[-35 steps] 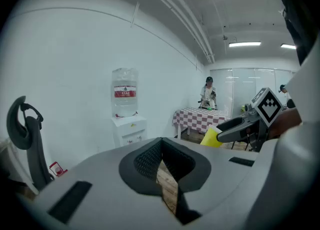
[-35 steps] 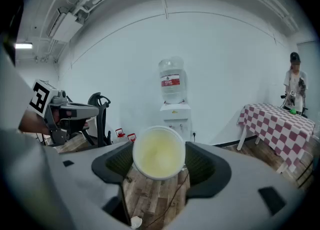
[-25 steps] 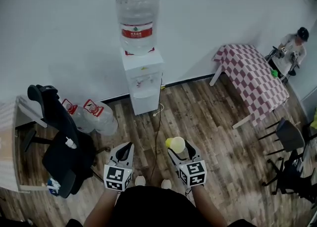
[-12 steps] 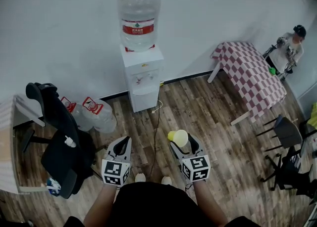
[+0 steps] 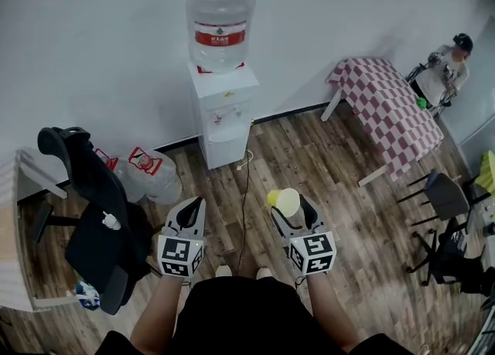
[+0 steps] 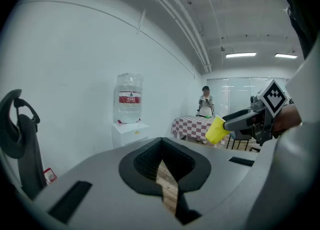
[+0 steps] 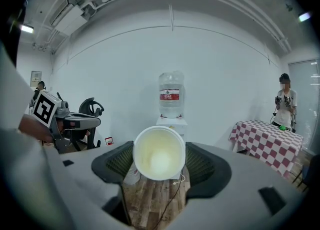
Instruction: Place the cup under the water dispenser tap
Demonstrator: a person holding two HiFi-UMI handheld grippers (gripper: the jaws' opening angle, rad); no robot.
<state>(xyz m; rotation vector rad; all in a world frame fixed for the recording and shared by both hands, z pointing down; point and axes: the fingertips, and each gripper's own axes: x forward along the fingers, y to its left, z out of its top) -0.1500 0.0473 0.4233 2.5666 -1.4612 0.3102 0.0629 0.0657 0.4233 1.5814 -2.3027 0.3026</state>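
The right tool was clenched on the yellow cup, with one jaw against each side of its wall. The cup's open mouth faced that tool's camera. The cup was held above the wooden floor, in front of the water dispenser and well apart from it. The left tool was closed on nothing, its jaws nearly together. It was also in front of the dispenser and well apart from it.
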